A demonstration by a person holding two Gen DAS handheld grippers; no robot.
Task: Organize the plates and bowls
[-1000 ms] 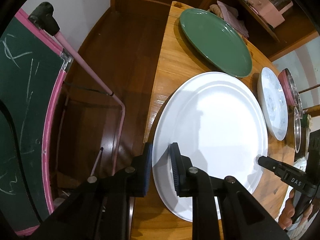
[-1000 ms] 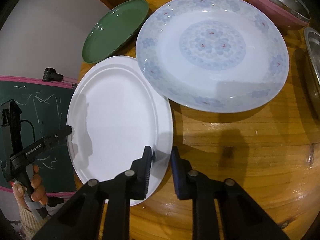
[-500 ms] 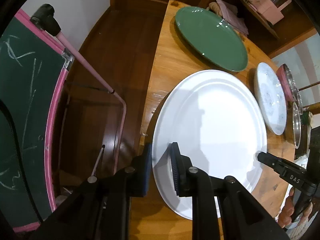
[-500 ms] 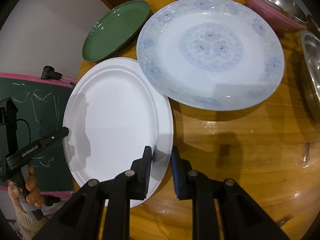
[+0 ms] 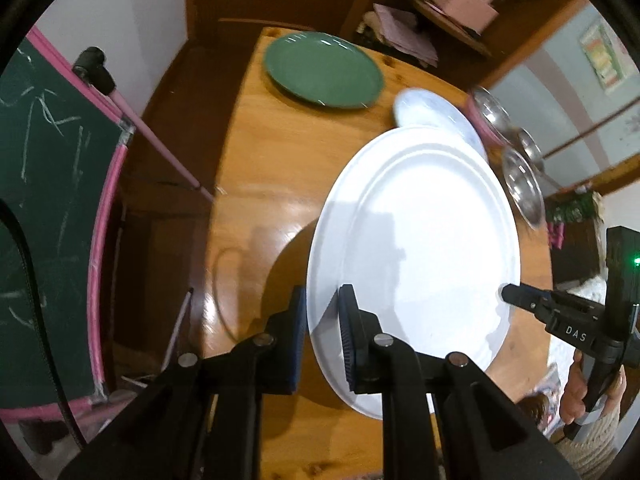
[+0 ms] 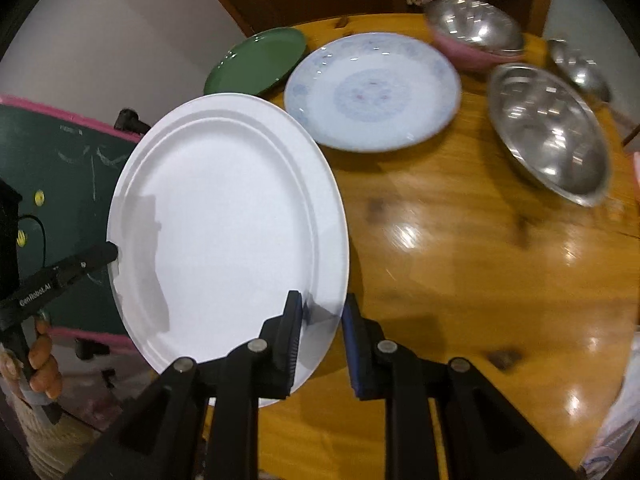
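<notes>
Two grippers, left gripper (image 5: 323, 316) and right gripper (image 6: 320, 320), each clamped on opposite rims of the white plate (image 6: 224, 232), hold it above the table's (image 6: 460, 240) left edge; uneven lift could twist it loose onto the patterned plate (image 6: 372, 92).

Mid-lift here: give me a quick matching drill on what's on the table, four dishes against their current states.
Things:
1. white plate
2. green plate
3. patterned plate
4. pink bowl

States:
A. holds a steel bowl inside it
B. gripped at opposite rims by the left gripper and right gripper
C. lying at the table's far corner
D. flat on the table between the green plate and the steel bowls

Pairs: 1-B, 2-C, 3-D, 4-A
</notes>
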